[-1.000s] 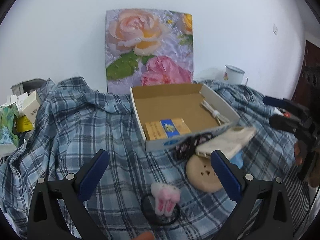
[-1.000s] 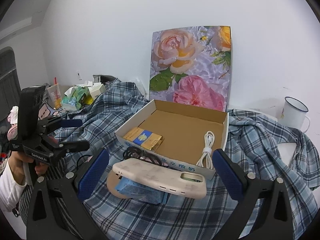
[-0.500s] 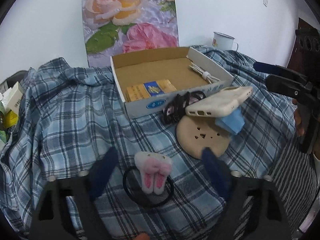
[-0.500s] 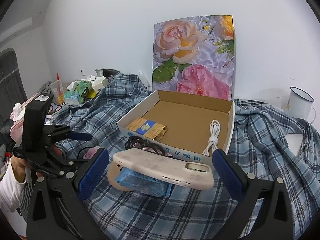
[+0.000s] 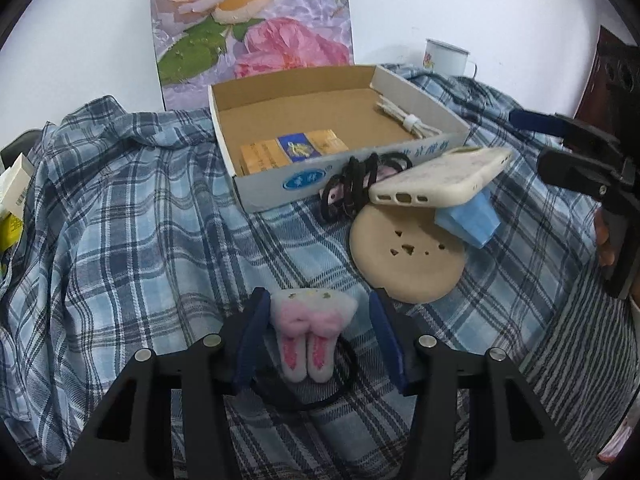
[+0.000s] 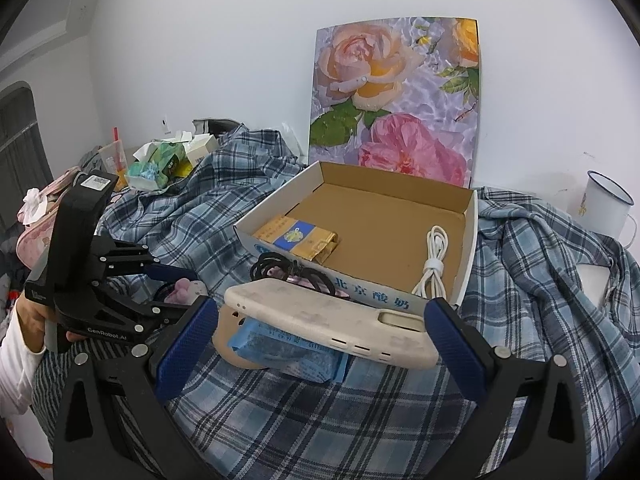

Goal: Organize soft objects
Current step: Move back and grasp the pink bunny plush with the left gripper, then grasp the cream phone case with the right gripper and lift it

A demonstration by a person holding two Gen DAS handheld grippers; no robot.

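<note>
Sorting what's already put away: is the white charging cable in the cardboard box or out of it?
In. The coiled white charging cable lies on the floor of the open cardboard box, near its right wall.

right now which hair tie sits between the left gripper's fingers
The hair tie with the fluffy pink bunny charm; the left gripper is closing around it. The plain black hair ties lie by the box.

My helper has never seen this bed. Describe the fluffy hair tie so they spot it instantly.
Start at the open cardboard box on the plaid cloth and come toward the near edge. The hair tie lies there between the closing jaws of the left tool. Unlike the plain black ties by the box, it carries white-and-pink plush bunny ears.
</note>
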